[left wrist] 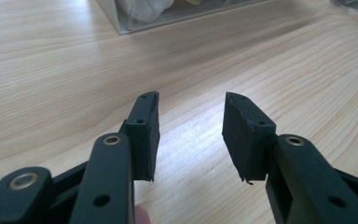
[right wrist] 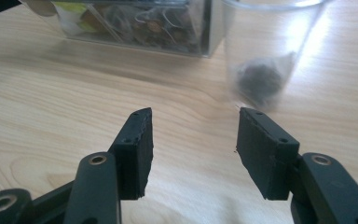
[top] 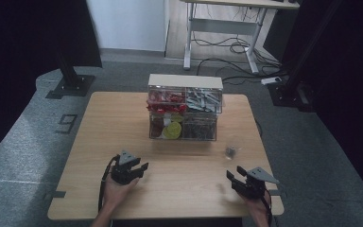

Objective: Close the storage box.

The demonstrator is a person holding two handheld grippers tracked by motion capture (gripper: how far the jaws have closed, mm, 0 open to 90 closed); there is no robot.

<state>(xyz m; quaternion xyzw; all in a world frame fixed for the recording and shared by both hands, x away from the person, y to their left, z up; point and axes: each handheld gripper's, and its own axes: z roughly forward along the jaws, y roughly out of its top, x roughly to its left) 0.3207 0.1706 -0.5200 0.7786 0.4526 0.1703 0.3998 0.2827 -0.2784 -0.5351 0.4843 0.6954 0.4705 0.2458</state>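
A clear multi-compartment box (top: 184,109) stands at the far middle of the wooden table (top: 94,142), holding red packets, grey sachets, yellow items and dark tea bags. A small clear cup (top: 231,151) with a dark tea bag (right wrist: 260,79) inside stands right of the box. My left gripper (top: 133,163) hovers low at the near left, open, with only bare wood between its pads (left wrist: 191,100). My right gripper (top: 235,173) is at the near right, open and empty (right wrist: 193,114), with the cup (right wrist: 270,51) just ahead and slightly right of its jaws.
The box's lower corner (left wrist: 168,11) lies ahead of the left gripper, and its front wall (right wrist: 140,23) lies beyond the right gripper. A desk frame with cables (top: 227,33) stands on the floor behind. Dark stands (top: 71,80) flank the table.
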